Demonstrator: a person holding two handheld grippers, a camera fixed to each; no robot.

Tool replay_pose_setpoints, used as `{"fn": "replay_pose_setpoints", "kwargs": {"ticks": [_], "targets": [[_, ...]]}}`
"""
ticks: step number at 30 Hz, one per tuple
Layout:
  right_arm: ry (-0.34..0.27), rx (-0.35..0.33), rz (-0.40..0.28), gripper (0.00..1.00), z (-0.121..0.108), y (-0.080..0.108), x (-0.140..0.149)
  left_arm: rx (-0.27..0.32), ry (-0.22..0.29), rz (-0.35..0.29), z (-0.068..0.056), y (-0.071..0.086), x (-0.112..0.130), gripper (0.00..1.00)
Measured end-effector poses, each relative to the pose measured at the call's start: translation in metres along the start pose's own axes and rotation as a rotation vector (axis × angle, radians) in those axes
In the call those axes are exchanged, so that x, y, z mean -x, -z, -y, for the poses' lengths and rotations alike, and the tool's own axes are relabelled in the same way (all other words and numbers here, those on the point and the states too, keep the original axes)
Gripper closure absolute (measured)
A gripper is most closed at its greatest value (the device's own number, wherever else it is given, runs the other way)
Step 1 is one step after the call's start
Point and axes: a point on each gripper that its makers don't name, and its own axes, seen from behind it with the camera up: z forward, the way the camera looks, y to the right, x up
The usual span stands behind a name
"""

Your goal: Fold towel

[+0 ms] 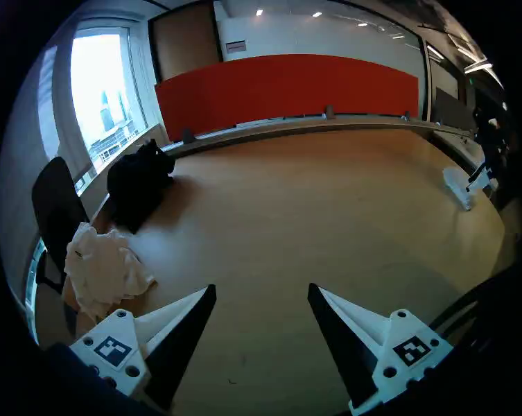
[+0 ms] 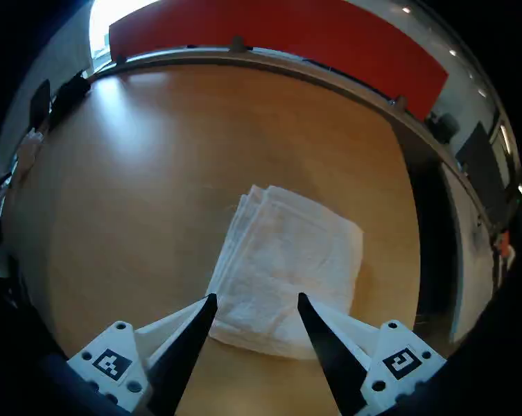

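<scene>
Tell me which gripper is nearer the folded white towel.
Right. The right gripper sits at the near edge of the folded towel, jaws open; the left gripper is over bare table, far from it.

Bright window glare, fisheye-warped edges

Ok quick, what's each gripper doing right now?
Left gripper: open, holding nothing.
Right gripper: open over the folded towel, not gripping it.
</scene>
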Motion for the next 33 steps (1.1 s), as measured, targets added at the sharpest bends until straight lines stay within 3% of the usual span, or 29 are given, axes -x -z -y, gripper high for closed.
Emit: {"fn": "replay_pose_setpoints", "kwargs": {"ticks": [19, 27, 33], "targets": [[-0.365, 0.072, -0.041, 0.10, -0.006, 0.003, -0.013, -0.013, 0.018, -0.006, 0.004, -0.002, -0.002, 0.02], [-0.370, 0.105, -0.098, 0.10, -0.007, 0.009, -0.024, -0.016, 0.032, -0.003, 0.005, -0.003, -0.001, 0.01], [-0.344, 0.152, -0.192, 0.10, -0.009, 0.020, -0.041, -0.015, 0.043, -0.004, 0.005, -0.005, -0.001, 0.01]]}}
